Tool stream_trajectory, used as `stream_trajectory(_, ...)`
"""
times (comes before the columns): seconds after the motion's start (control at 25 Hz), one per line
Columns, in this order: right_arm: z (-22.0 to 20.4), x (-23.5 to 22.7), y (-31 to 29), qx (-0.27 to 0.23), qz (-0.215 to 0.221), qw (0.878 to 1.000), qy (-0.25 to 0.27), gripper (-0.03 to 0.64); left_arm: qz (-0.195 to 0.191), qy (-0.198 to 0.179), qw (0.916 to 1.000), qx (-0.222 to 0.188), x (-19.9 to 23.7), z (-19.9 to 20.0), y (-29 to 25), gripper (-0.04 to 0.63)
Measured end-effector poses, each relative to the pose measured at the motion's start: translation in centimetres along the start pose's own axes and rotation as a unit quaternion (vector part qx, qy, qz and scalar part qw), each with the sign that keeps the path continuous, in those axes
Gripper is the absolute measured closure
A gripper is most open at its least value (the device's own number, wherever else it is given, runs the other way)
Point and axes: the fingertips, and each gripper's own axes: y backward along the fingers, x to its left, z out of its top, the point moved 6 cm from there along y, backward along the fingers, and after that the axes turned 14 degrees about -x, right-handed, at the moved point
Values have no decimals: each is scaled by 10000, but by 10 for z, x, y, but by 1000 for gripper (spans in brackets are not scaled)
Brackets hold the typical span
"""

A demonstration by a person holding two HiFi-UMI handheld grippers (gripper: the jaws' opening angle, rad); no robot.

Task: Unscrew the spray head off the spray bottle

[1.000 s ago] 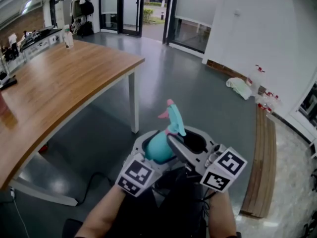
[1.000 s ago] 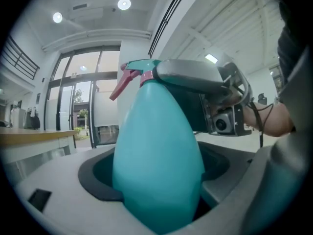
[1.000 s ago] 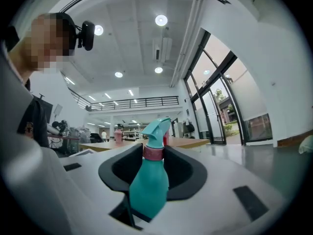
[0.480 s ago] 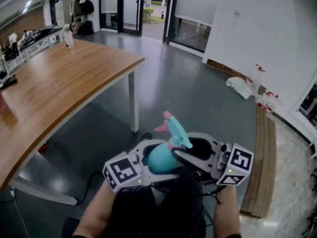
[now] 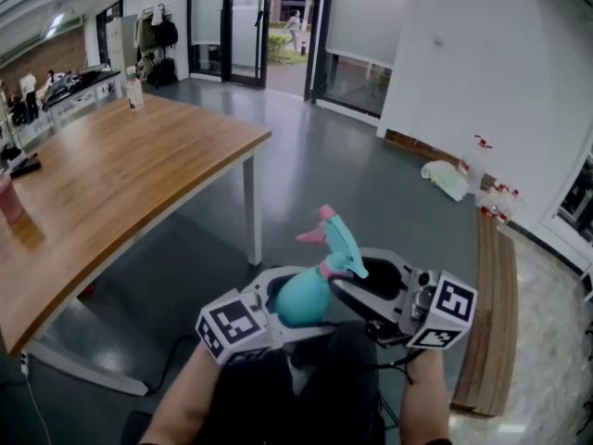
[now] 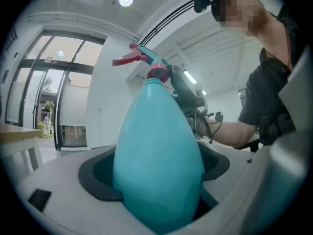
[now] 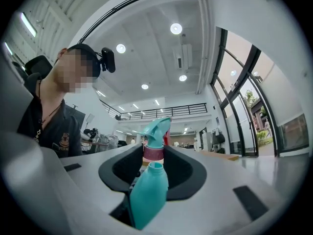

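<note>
A teal spray bottle (image 5: pixel 301 295) is held up in front of me, above the floor. My left gripper (image 5: pixel 278 311) is shut on its fat body (image 6: pixel 159 165), which fills the gap between the jaws. Its teal spray head (image 5: pixel 341 242) with a pink trigger (image 5: pixel 313 235) points up and left. My right gripper (image 5: pixel 345 281) is shut on the pink collar (image 7: pixel 153 153) under the head. Seen from the right gripper, the collar sits just above the rim of the neck (image 7: pixel 155 168). Whether the threads still hold I cannot tell.
A long wooden table (image 5: pixel 111 174) on white legs (image 5: pixel 252 207) stands to the left. A low wooden bench (image 5: pixel 486 295) runs along the right. A white bag (image 5: pixel 447 176) and bottles lie by the far wall. A cable (image 5: pixel 176 341) trails on the grey floor.
The two marker cubes have swung apart, the left one to the left and the right one to the right. The spray head has tipped a little more to the right at its top.
</note>
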Motion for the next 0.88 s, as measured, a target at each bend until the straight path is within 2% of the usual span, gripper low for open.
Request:
stream_trajectory(0.32,38,-5,-19,-412,-440,9970,484,476,656,-355,9966,354,6,9,4,158)
stream_trajectory(0.48,61,-15,-26,-627,-693,9939,593,476,1026,-382,9926,529,18,10,8,158)
stream_trajectory(0.72,90,-28,-31,-958,-1013,9872,775,476,1649,-511,9808,906,43,7,14,158)
stream_trajectory(0.88,91,-38,-29,-1074,-1301,9814,912,476,2043,-520,9721,1027,60,3,25,158)
